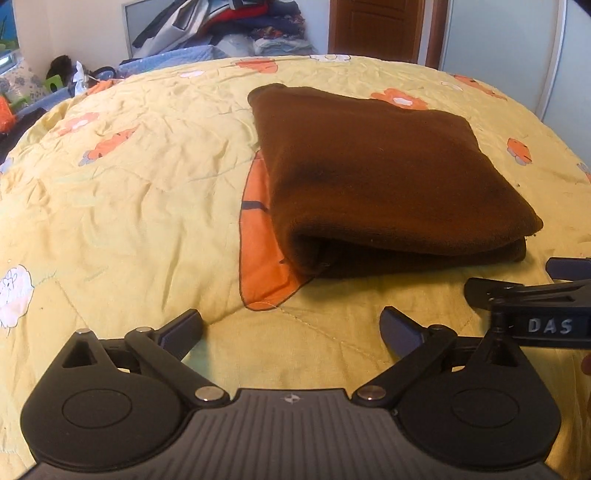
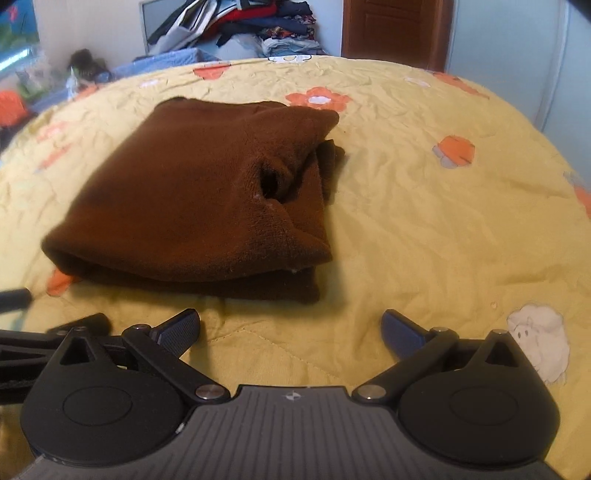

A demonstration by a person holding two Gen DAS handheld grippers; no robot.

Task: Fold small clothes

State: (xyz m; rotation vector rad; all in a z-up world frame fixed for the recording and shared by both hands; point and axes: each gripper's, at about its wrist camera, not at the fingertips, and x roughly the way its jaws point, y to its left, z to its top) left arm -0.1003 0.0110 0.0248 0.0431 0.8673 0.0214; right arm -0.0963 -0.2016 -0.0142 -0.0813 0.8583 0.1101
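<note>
A brown fleece garment (image 1: 384, 173) lies folded in a flat stack on the yellow flowered bedspread (image 1: 129, 192). In the right wrist view the garment (image 2: 199, 199) shows a dark pucker near its right side. My left gripper (image 1: 291, 328) is open and empty, just in front of the garment's near edge. My right gripper (image 2: 291, 328) is open and empty, just short of the garment's near right corner. The right gripper also shows at the right edge of the left wrist view (image 1: 535, 295).
A pile of mixed clothes (image 1: 236, 26) is heaped beyond the far edge of the bed. A brown wooden door (image 1: 376, 29) and a pale wardrobe panel (image 1: 498, 48) stand behind. Clutter lies at the far left (image 1: 55, 85).
</note>
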